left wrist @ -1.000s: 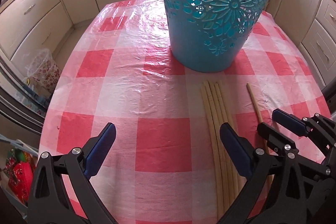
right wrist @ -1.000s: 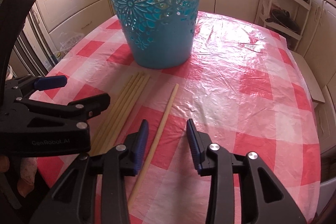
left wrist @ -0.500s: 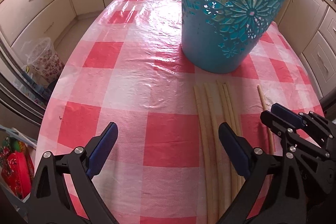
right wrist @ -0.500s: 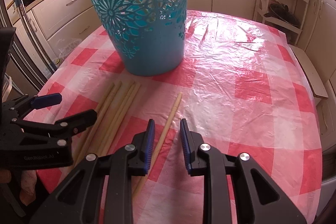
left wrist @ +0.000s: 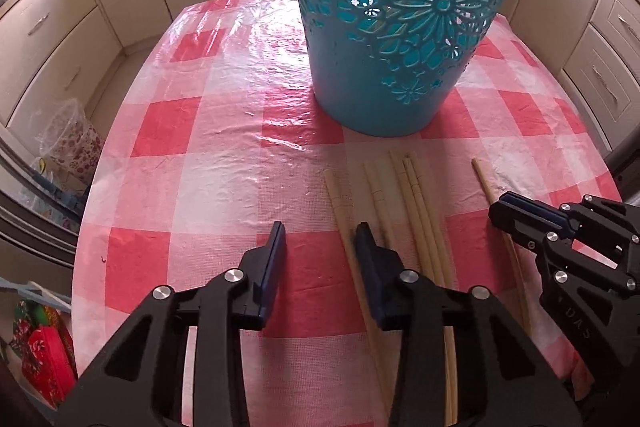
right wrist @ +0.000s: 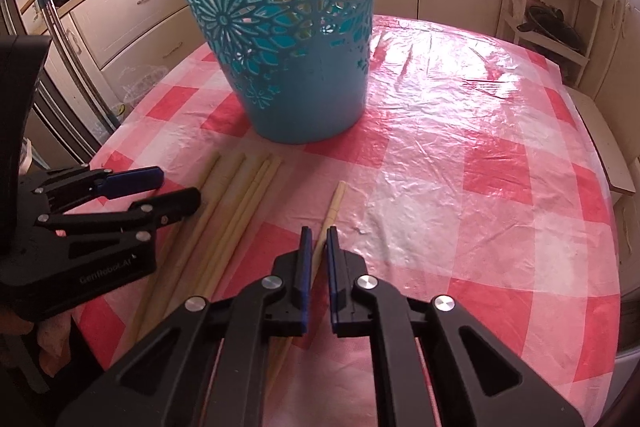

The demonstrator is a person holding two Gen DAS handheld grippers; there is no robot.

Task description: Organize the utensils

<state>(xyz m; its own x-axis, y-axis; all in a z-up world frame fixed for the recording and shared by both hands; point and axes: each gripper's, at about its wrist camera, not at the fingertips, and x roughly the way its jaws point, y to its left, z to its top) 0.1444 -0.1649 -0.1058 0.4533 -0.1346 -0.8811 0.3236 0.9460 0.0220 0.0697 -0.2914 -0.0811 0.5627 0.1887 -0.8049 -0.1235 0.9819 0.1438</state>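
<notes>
I see a desk [left wrist: 224, 163] covered in a glossy red-and-white checked cloth, set in a kitchen with cream cabinets [left wrist: 52, 39] around it. A tall blue basket [left wrist: 404, 19] with flower-shaped cut-outs stands upright toward the far side of the desk; through the holes I make out pale sticks inside it.

In front of the basket lies a loose bundle of pale wooden chopsticks [left wrist: 404, 195], roughly parallel, their far tips pointing toward the basket and stopping just short of its base. A single chopstick [right wrist: 334, 205] lies apart from the bundle, on its right side.

My left gripper [left wrist: 320, 259] sits low over the desk just left of the bundle. Its jaws stand apart with nothing between them, and the right jaw lies over the leftmost chopstick of the bundle.

My right gripper [right wrist: 317, 255] is lowered over the single chopstick. Its jaws have only a narrow gap, and the stick runs through that gap. I cannot tell whether the blue pads [right wrist: 306, 267] are actually pressing on it. The stick appears to rest flat on the cloth.
</notes>
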